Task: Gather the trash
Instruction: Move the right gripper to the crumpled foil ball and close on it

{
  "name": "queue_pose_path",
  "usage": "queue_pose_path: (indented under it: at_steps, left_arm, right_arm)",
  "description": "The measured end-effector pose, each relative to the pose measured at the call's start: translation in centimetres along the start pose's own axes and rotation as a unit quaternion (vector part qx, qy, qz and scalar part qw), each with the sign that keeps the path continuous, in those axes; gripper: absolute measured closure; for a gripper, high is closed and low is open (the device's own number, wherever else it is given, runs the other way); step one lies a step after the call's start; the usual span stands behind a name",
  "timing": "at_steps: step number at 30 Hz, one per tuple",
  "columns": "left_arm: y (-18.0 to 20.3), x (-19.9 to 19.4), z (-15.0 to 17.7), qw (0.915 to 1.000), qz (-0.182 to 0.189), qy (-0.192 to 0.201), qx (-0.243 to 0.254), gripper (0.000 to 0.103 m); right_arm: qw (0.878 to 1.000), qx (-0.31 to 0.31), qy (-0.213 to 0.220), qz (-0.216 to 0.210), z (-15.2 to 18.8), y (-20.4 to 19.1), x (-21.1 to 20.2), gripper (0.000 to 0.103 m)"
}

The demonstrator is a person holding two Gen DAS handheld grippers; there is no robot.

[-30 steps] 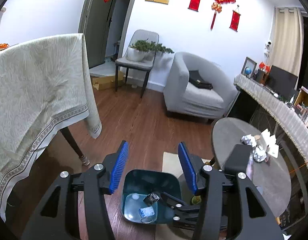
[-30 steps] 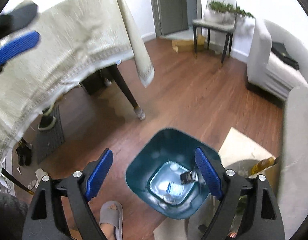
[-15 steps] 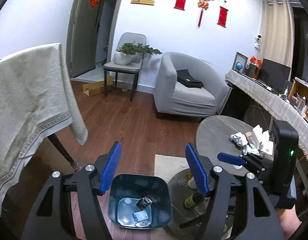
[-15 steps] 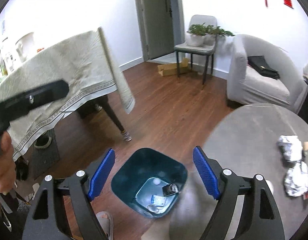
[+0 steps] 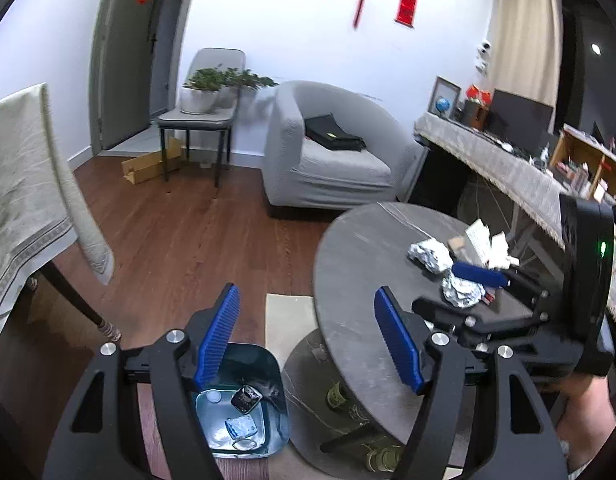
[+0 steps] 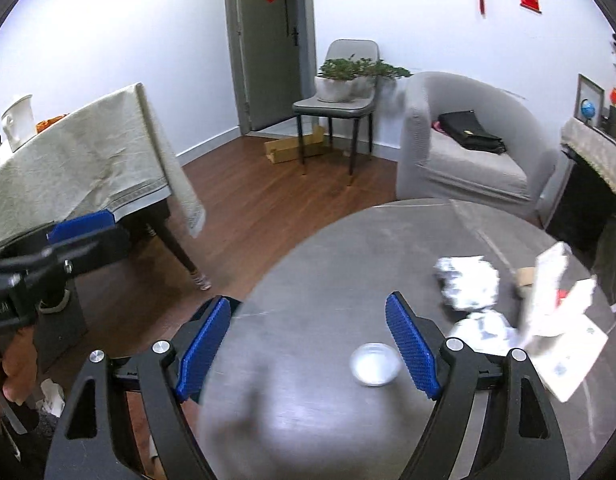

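A teal trash bin [image 5: 243, 404] stands on the floor beside the round grey table [image 5: 372, 264] and holds several small scraps. My left gripper [image 5: 308, 336] is open and empty above the bin's right edge. My right gripper [image 6: 308, 344] is open and empty over the table [image 6: 348, 264]; it also shows in the left wrist view [image 5: 480, 274]. On the table lie two crumpled foil balls [image 6: 468, 280] [image 6: 484, 328], white paper scraps [image 6: 556, 320] and a small clear round lid [image 6: 374, 364] just left of my right finger.
A dining table with a beige cloth [image 6: 87, 160] stands at the left. A grey armchair [image 6: 468, 152] and a chair with a potted plant [image 6: 340, 92] stand at the back. Bottles [image 5: 340, 394] sit under the round table. A cardboard box [image 5: 147, 166] lies on the floor.
My right gripper has swung up and right from over the bin to over the round table. My left gripper has also turned right, so the bin now sits low and left in its view.
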State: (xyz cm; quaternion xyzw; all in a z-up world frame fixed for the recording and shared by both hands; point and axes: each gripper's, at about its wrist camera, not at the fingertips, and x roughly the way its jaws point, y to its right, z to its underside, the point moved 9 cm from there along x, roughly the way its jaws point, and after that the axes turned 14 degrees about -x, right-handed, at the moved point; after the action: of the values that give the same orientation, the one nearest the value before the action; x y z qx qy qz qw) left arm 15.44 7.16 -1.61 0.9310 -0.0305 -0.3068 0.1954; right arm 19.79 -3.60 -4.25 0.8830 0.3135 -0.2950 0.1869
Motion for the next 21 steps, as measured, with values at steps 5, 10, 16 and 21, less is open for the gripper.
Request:
queue_pose_path:
  at_steps: [5,10,16,21]
  left_arm:
    - [1.7,1.8,1.0,0.9998,0.003,-0.014,0.013,0.031]
    - [3.5,3.3,2.1,0.9989,0.013,-0.033,0.029,0.031]
    - [5.8,4.9,3.9,0.9967,0.029,-0.056,0.052,0.029]
    - [7.6,5.9,4.8,0.9943,0.041,-0.069,0.070,0.029]
  right_arm:
    - [1.000,0.018,-0.005,0.011,1.1,3.5,-0.3,0.022]
    - [0.999,0.036,-0.009,0.006,2.0,5.8,0.0,0.022]
    - [0.998,0.052,-0.021,0.012,3.5,7.4,0.2,0.022]
    - [0.997,0.060,-0.030,0.024,4.5,8.9,-0.1,0.022]
